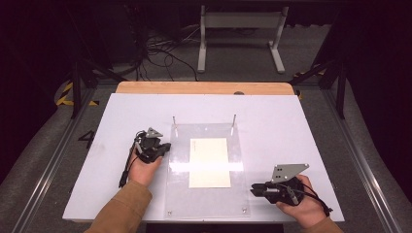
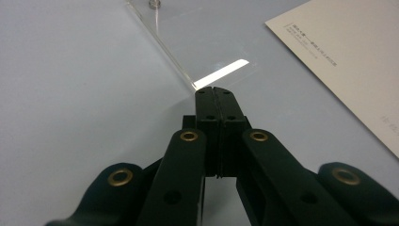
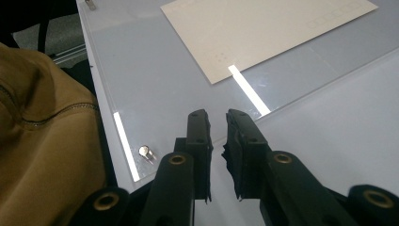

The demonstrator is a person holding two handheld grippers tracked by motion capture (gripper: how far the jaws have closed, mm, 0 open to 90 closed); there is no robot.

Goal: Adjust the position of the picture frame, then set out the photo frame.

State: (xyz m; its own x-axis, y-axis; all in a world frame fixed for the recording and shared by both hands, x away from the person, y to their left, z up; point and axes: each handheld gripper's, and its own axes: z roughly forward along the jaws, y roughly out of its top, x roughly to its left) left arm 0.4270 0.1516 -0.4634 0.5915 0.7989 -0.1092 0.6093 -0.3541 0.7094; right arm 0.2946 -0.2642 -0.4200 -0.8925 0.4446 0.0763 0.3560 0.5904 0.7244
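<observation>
A clear acrylic sheet lies flat in the middle of the white table, with a cream paper card at its centre. My left gripper rests at the sheet's left edge. In the left gripper view its jaws are pressed together with nothing between them, tips just at the sheet's edge. My right gripper sits low near the sheet's front right corner. Its jaws stand a little apart and hold nothing, over the sheet. The card lies beyond them.
Two thin metal pins stand at the sheet's far corners, and small screws mark other corners. A tan sleeve is close on the left in the right gripper view. A wooden strip edges the table's far side.
</observation>
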